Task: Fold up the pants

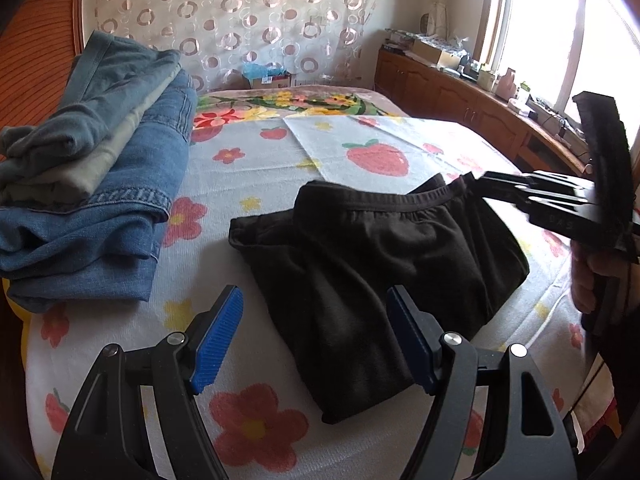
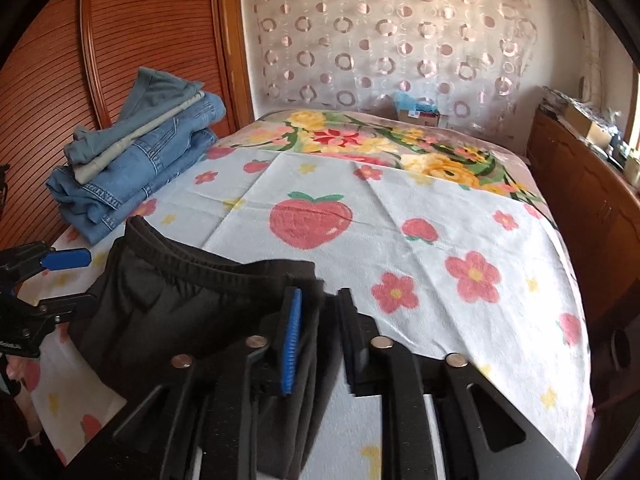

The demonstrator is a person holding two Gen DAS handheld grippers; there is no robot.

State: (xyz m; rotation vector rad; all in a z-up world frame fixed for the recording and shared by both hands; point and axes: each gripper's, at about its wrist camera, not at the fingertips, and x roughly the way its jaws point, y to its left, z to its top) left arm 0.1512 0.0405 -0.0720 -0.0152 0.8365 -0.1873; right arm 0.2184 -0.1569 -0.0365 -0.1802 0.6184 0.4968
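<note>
- Pants: folded black knit pants with an elastic waistband (image 1: 384,248) lie on the white fleece blanket printed with red flowers and strawberries (image 1: 256,160), straight ahead of the left gripper (image 1: 314,336) and partly between its fingers.
- Left gripper: black frame, blue ribbed pads (image 1: 218,340), jaws wide apart, nothing between the pads. It sits over the near edge of the pants; contact with the cloth can't be confirmed from its own camera.
- Right gripper (image 2: 320,340): jaws nearly together, clamped on a fold of the black fabric at the waistband end. The blue pad (image 2: 291,344) of its left finger presses the cloth, and fabric hangs down between the fingers.
- In the left wrist view the right gripper (image 1: 490,182) comes in from the right, tips at the waistband corner farthest from the left tool.
- In the right wrist view the left gripper (image 2: 66,280) is at the far left edge, jaws spread, beside the bunched waistband (image 2: 192,260).
- Stack of folded clothes: blue denim jeans under an olive piece and a grey-blue piece (image 1: 100,152), ahead-left of both tools, well apart from the black pants, against the ribbed wooden panel (image 2: 120,40).
- Beyond both tools: floral bedspread (image 2: 400,140), circle-patterned curtain (image 2: 380,32), wooden cabinet (image 1: 460,100) along the right with clutter on top.
</note>
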